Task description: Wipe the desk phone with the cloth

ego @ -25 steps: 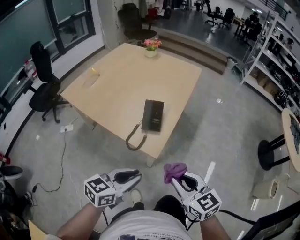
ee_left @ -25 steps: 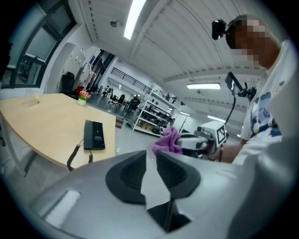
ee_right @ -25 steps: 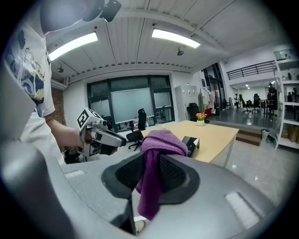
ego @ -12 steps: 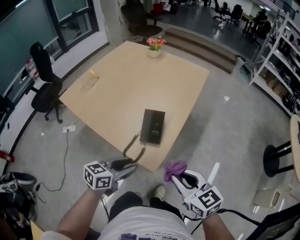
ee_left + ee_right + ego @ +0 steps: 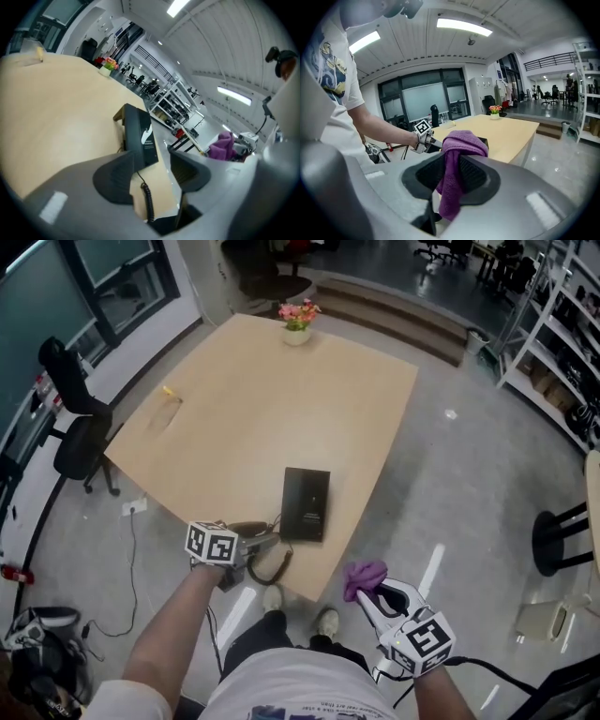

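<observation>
Black flat rectangular desk phone (image 5: pixel 306 504) lies near front edge of light wooden bench (image 5: pixel 281 399). Black coiled cord (image 5: pixel 148 201) trails off that edge. Left gripper (image 5: pixel 262 540) at bench edge, just beside phone's near corner. Its jaws stand apart, have just been opening and press on nothing; cord and bench edge show in gap. Right gripper (image 5: pixel 367 594) held off bench over grey floor, apart from phone. Its jaws clamped on purple cloth (image 5: pixel 365 576), which bunches above tips and hangs below.

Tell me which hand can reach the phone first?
Probably left. The left gripper is at the table edge beside the phone, jaws just opening, nothing between them; the right gripper, shut on the cloth, hangs back.
</observation>
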`<state>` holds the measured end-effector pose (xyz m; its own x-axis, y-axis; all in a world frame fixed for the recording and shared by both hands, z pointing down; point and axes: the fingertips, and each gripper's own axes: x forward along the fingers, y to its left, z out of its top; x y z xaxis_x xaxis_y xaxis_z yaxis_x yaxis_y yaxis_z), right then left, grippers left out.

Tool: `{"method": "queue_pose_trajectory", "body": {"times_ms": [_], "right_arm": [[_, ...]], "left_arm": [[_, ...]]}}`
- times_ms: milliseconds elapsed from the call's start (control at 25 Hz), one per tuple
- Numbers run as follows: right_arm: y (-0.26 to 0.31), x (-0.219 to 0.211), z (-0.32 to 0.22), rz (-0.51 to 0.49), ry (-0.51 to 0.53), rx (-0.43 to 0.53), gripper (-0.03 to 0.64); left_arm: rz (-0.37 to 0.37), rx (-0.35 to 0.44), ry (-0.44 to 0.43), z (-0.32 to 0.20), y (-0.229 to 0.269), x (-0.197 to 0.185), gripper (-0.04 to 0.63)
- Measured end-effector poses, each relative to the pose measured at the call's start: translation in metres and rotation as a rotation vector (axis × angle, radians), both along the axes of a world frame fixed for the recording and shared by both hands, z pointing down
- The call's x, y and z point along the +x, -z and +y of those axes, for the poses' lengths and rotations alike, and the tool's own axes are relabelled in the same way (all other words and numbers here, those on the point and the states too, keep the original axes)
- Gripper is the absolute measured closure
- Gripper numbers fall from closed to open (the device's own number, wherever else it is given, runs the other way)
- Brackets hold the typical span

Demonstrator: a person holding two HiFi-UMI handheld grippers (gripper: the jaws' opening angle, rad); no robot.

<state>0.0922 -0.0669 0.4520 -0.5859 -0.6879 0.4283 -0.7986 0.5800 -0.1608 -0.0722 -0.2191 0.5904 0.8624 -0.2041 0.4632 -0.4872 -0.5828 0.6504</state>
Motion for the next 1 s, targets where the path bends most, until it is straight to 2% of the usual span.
{"method": "queue_pose_trajectory", "body": {"times_ms": [280, 400, 480, 640, 720, 760, 800, 840, 1000], "right_arm": [[-0.002, -0.018, -0.022, 0.023, -0.062, -0.061, 0.523], [-0.004, -0.024, -0.031, 0.035, -0.085, -0.080, 0.523], [-0.005, -0.027, -0.038, 0.044, -0.101, -0.096, 0.523], [-0.005, -0.028, -0.043, 0.053, -0.152, -0.122, 0.523], [-0.006, -0.027, -0.044, 0.056, -0.178, -0.129, 0.523], [-0.006, -0.027, -0.044, 0.058, -0.190, -0.133, 0.523], [-0.007, -0.027, -0.044, 0.058, -0.199, -0.137, 0.523], [-0.007, -0.028, -0.044, 0.058, -0.206, -0.139, 0.523], [-0.009, -0.026, -0.044, 0.060, -0.233, -0.139, 0.523]], "left_arm": [[0.092, -0.100, -0.083, -0.049, -0.027, 0.033, 0.310], [0.108, -0.138, -0.133, -0.060, -0.038, 0.048, 0.299], [0.119, -0.163, -0.171, -0.064, -0.042, 0.056, 0.288], [0.209, -0.242, -0.258, -0.060, -0.034, 0.080, 0.290], [0.222, -0.278, -0.290, -0.057, -0.032, 0.091, 0.290], [0.208, -0.289, -0.294, -0.057, -0.034, 0.094, 0.314], [0.191, -0.297, -0.293, -0.058, -0.037, 0.094, 0.385], [0.180, -0.300, -0.290, -0.059, -0.040, 0.093, 0.402], [0.186, -0.305, -0.279, -0.057, -0.038, 0.091, 0.399]]}}
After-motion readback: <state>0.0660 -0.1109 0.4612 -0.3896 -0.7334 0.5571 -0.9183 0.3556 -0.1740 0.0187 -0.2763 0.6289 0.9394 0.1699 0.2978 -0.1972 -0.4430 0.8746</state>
